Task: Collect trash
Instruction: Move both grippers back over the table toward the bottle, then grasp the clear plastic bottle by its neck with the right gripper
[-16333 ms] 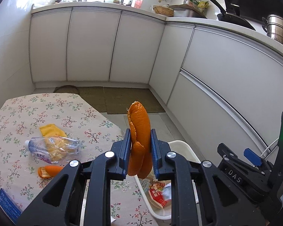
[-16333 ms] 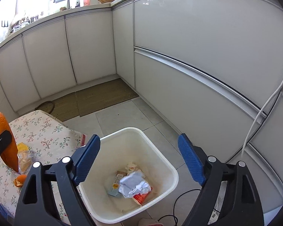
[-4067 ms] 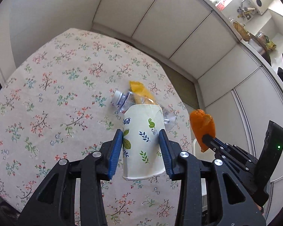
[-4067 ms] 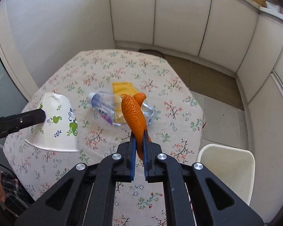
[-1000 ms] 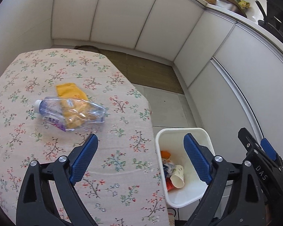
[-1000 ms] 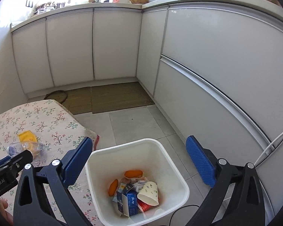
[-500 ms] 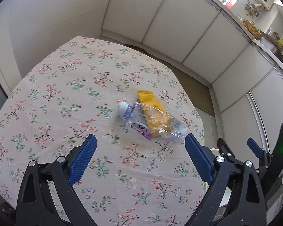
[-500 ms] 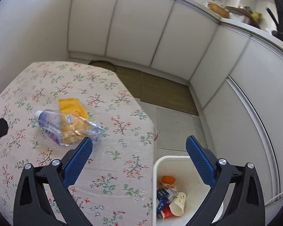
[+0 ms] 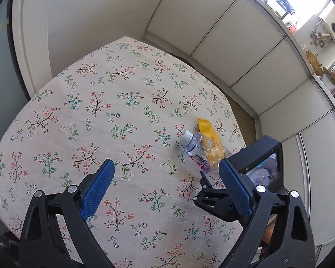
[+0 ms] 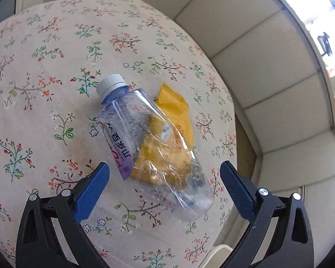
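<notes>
Plastic bottle [image 10: 149,143], clear and partly crushed, lies on its side on the table [image 10: 44,51]; its white cap points to the far left, its base to the near right, close to the table's right edge. A yellow wrapper [image 10: 176,111] lies just beside and partly under it on the far side, seen through the clear wall.

My right gripper [image 10: 164,187] hovers over the bottle's lower half, jaws wide and empty, one blue pad on each side of the body. I judge the step in hand to be picking up this bottle. To do it well I would lower until the pads straddle the body near the label, where it looks least collapsed, then close gently: thin crushed plastic may buckle or squirt out sideways. I would keep the far pad off the wrapper, so that it is not dragged along.

My left gripper [image 9: 166,189] waits over bare cloth to the near left of the bottle, jaws wide and empty. The bin's white rim [image 10: 218,250] shows at the near edge, below the table's right side, a short carry away.
</notes>
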Demonstrator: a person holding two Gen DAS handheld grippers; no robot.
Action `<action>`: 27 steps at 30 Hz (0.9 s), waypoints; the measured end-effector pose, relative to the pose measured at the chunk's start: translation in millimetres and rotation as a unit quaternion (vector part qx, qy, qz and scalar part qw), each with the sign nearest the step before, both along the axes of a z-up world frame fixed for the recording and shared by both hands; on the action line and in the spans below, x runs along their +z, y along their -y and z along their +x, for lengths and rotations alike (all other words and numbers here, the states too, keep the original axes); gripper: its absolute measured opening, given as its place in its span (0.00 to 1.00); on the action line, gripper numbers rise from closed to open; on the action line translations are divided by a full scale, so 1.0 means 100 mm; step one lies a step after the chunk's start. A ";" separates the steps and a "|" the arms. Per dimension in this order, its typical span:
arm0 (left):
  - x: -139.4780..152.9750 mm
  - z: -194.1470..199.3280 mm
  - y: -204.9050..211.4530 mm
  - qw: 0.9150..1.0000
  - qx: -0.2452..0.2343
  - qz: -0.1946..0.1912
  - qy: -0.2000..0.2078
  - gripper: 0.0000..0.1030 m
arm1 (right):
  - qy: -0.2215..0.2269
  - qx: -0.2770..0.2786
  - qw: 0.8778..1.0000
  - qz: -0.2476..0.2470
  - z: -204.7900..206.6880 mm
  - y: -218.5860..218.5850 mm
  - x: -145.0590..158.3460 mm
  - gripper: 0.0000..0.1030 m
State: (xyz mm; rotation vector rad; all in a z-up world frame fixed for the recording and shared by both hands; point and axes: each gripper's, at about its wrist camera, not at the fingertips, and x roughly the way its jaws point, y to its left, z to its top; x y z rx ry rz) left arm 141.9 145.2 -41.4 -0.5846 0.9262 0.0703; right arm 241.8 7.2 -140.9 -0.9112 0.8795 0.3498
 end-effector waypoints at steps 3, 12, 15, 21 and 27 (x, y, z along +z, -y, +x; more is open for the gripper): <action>-0.04 0.01 -0.05 1.000 0.004 -0.010 -0.006 0.88 | -0.023 0.033 0.999 -0.030 0.07 -0.10 -0.17 0.93; -0.01 0.01 -0.13 1.000 0.021 -0.018 0.005 0.88 | -0.074 -0.060 0.986 0.134 0.38 0.20 0.07 0.28; 0.01 0.06 -0.08 1.000 0.020 -0.016 0.009 0.88 | -0.102 -0.104 0.966 0.212 0.37 0.45 0.22 0.20; 0.09 0.25 0.17 0.999 0.010 -0.015 0.028 0.88 | -0.132 -0.162 0.931 0.299 0.13 0.78 0.48 0.19; -0.07 0.60 0.53 1.000 -0.016 -0.010 0.011 0.88 | -0.151 -0.241 0.857 0.430 -0.23 1.29 0.79 0.19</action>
